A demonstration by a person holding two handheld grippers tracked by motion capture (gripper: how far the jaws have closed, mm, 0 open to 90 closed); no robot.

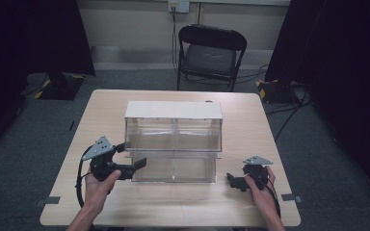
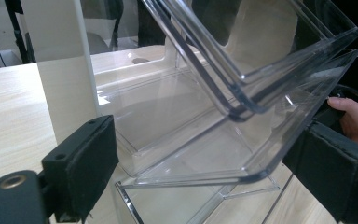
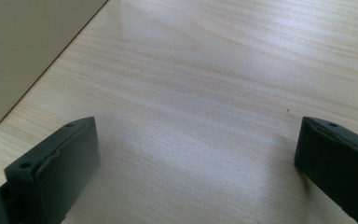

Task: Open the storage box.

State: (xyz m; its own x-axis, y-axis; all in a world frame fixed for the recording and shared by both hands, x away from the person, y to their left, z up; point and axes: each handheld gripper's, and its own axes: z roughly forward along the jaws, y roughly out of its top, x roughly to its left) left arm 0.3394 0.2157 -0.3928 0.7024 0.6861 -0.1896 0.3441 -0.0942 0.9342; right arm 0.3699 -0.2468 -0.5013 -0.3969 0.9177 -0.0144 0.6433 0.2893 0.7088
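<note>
Both forearms come in from the near edge, each hand wrapped around a black two-jaw handheld tongs topped by a grey three-cornered plate. The left tongs sit in the left hand, with the jaws pointing level toward the right; in the left gripper view the two padded jaws stand well apart. A black cable loops down from them past the left wrist. The right tongs are gripped by the right hand, jaws pointing left and low. In the right gripper view those jaws stand wide apart, with nothing between them.
</note>
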